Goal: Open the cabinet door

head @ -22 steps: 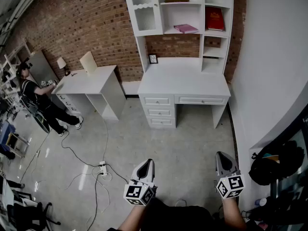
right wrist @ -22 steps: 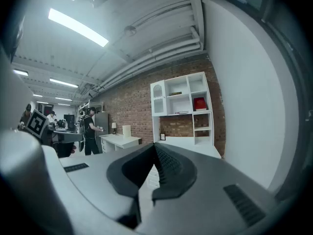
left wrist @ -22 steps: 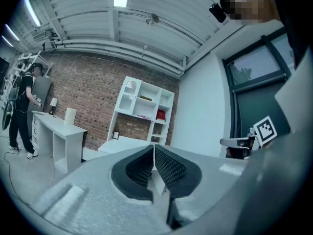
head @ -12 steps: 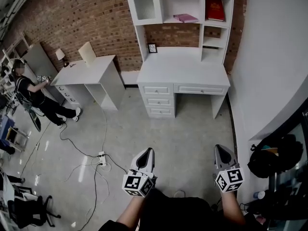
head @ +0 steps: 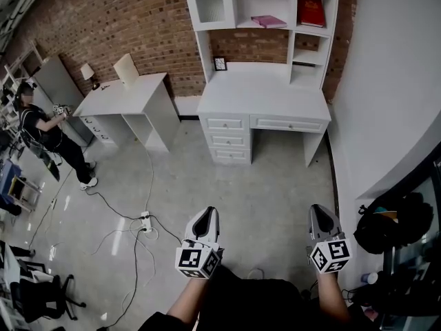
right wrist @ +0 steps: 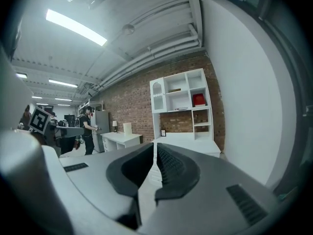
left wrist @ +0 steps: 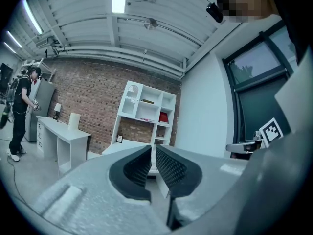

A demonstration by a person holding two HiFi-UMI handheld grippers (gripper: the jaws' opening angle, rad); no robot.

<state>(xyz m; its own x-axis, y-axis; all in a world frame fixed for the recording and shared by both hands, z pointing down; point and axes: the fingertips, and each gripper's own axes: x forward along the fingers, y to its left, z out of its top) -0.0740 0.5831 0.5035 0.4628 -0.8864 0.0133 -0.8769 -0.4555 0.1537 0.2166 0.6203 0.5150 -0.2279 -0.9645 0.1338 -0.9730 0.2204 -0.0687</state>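
Observation:
A white desk (head: pixel 262 102) with a shelf hutch stands against the brick wall, far ahead of me. The cabinet door (head: pixel 209 4) is the glass-fronted arched panel at the hutch's upper left, and it is closed. The same cabinet door (left wrist: pixel 130 101) appears small in the left gripper view, and the cabinet door (right wrist: pixel 157 102) also shows in the right gripper view. My left gripper (head: pixel 205 216) and right gripper (head: pixel 319 214) hover over the floor at the bottom of the head view, well short of the desk. Both are shut with nothing between the pads, left gripper (left wrist: pixel 152 148) and right gripper (right wrist: pixel 155 148) alike.
A second white desk (head: pixel 124 102) stands left of the hutch desk. A person (head: pixel 41 126) stands at the far left. Cables and a power strip (head: pixel 145 221) lie on the floor ahead left. A black bag (head: pixel 386 229) sits by the white wall on my right.
Both grippers stay shut and sit a little higher in the head view. The person at the far left has shifted stance. The hutch sits slightly higher in the frame.

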